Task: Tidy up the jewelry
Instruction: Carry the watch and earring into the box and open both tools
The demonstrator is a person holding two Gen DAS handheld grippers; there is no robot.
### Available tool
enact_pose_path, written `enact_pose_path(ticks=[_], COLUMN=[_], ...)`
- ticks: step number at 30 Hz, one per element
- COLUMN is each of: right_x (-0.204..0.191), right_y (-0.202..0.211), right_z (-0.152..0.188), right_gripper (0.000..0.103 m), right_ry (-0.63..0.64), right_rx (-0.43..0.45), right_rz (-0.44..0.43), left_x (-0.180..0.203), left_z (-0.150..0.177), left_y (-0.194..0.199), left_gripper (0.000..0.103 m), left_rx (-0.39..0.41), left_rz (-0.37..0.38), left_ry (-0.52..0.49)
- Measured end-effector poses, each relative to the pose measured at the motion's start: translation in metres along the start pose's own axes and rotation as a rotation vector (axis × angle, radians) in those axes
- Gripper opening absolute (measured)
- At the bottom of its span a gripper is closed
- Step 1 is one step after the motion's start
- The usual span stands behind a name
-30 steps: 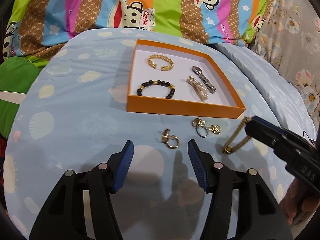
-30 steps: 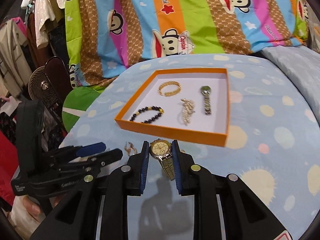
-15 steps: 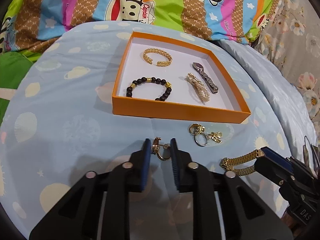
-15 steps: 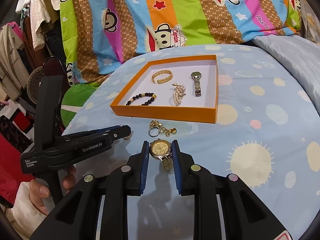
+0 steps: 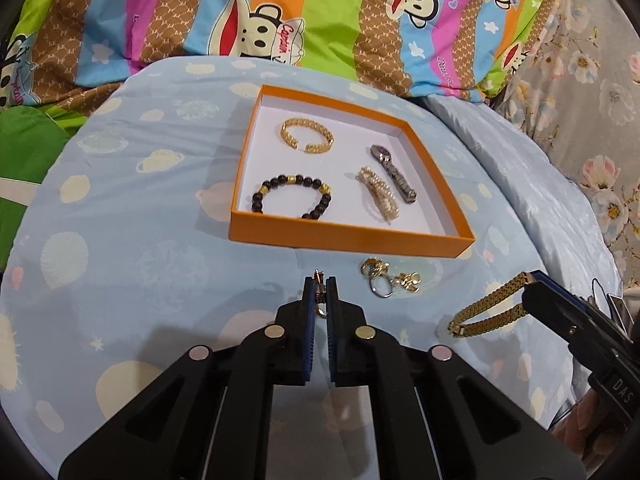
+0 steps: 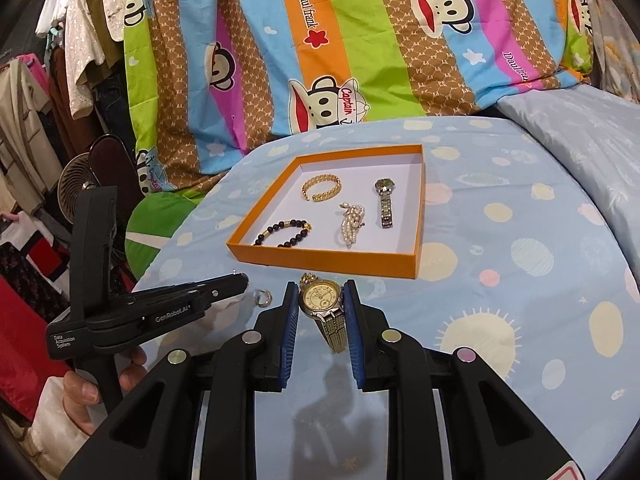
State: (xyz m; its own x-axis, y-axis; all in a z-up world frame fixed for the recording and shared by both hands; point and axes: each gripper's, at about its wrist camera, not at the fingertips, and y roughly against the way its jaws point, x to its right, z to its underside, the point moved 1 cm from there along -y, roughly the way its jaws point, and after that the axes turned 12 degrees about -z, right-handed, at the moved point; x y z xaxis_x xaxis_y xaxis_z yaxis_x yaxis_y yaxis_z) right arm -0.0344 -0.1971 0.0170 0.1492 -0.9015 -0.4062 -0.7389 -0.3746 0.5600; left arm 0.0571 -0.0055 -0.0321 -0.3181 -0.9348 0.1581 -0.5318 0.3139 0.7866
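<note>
Blue bedding (image 5: 120, 240) bears an orange box (image 5: 348, 236) in which four pieces are laid; since earlier, the left claw (image 5: 320, 292) has been clamped on an earring (image 5: 319, 289), while a gold watch (image 6: 322, 298) is gripped by the right claw (image 6: 321, 300).

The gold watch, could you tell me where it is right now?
In the right wrist view the gold watch sits clamped in the right gripper, just in front of the orange box.

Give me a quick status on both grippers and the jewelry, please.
Left gripper just closed, shut on earring. Right gripper shut on gold watch. Tray ahead holds four pieces; small charms still loose outside. Nothing blocking.
</note>
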Motion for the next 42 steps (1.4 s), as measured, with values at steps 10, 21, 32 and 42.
enact_pose_path(ticks=[10,21,32,42], right_x=[-0.002,0.031,0.076,0.076], right_y=[-0.004,-0.108,-0.185,-0.141], right_z=[-0.069,-0.16,-0.15,-0.109], right_gripper=[0.021,0.021,0.021,0.025], right_ry=[0.077,0.0,-0.159,-0.151], right_rx=[0.085,0.051,-0.137,-0.118], right_rz=[0.007,0.044,0.111,0.142], left_x=[-0.001,0.007,0.002,0.004], left_z=[-0.056,-0.134,-0.136,-0.116], left_y=[0.033,-0.045,-0.102,-0.094], left_gripper=[0.004,0.004,0.005,0.036], left_rx=[0.13,0.085,-0.033,-0.023], left_rz=[0.009,-0.085,-0.159,-0.15], left_ry=[-0.003,-0.006,0.001,-0.003])
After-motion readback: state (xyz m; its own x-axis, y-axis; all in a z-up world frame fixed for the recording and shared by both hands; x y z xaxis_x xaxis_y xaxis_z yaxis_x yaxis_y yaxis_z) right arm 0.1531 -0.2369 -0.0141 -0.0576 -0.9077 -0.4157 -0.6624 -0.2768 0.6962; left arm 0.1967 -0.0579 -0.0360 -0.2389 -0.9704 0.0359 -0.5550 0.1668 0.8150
